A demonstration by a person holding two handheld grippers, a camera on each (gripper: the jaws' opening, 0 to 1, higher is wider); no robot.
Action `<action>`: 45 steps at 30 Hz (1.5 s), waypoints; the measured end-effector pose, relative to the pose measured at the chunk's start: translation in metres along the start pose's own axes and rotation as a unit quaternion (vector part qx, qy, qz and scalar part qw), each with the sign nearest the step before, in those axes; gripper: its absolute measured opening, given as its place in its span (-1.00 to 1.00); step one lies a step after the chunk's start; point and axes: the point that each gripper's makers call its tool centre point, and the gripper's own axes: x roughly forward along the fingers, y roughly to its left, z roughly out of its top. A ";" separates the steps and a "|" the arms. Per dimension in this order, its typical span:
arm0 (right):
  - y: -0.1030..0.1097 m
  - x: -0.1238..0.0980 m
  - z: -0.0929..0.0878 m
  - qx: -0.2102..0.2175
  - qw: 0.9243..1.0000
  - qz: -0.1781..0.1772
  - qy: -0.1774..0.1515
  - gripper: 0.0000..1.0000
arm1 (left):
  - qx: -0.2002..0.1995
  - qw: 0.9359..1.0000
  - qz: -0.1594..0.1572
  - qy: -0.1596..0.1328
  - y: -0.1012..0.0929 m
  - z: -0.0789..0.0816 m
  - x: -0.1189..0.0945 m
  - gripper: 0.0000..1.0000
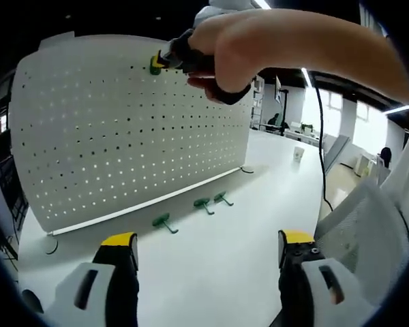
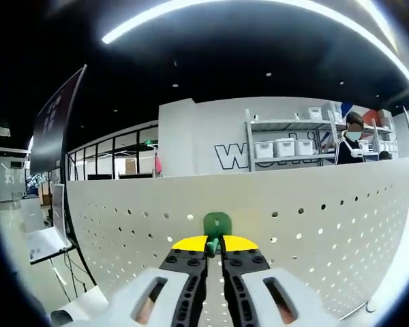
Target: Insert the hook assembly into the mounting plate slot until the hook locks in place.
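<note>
Green hook [image 2: 217,225] pinched in right claw [image 2: 215,246], jaws closed on stem, head proud of tips, right at pegboard [image 2: 313,225] face near top edge; likely lining up with hole for insertion

Right claw held level, square to board; in left gripper view hand [image 1: 221,58] high at board's top

Left claw [image 1: 208,248] wide open, empty, low over bench [image 1: 259,204]

Three spare hooks [image 1: 191,211] ahead of it, at board foot

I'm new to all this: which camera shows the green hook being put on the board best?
The right gripper view: the green hook sits close, pinched in the tongs against the pegboard. The left gripper view shows it small beside the hand.
</note>
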 end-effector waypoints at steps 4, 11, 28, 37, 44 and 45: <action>0.004 -0.001 0.000 0.008 1.000 0.025 0.002 -0.82 | 0.001 1.000 0.002 0.003 0.000 -0.001 -0.001 0.74; 0.011 -0.008 -0.005 0.005 0.997 0.080 0.000 -0.52 | -0.004 1.000 0.005 0.003 0.002 -0.001 -0.003 0.75; 0.024 -0.028 0.011 -0.047 0.976 0.209 -0.046 0.07 | -0.004 1.000 0.012 -0.005 0.004 0.004 -0.004 0.76; 0.016 -0.044 0.001 -0.053 0.971 0.230 -0.036 0.04 | 0.000 1.000 0.015 -0.003 0.005 0.001 -0.006 0.76; 0.003 -0.066 -0.008 -0.056 0.967 0.246 -0.034 0.07 | 0.001 1.000 0.016 -0.006 0.006 0.001 -0.007 0.76; 0.000 -0.071 -0.009 -0.051 0.966 0.250 -0.034 0.08 | 0.001 1.000 0.016 -0.007 0.006 0.002 -0.007 0.75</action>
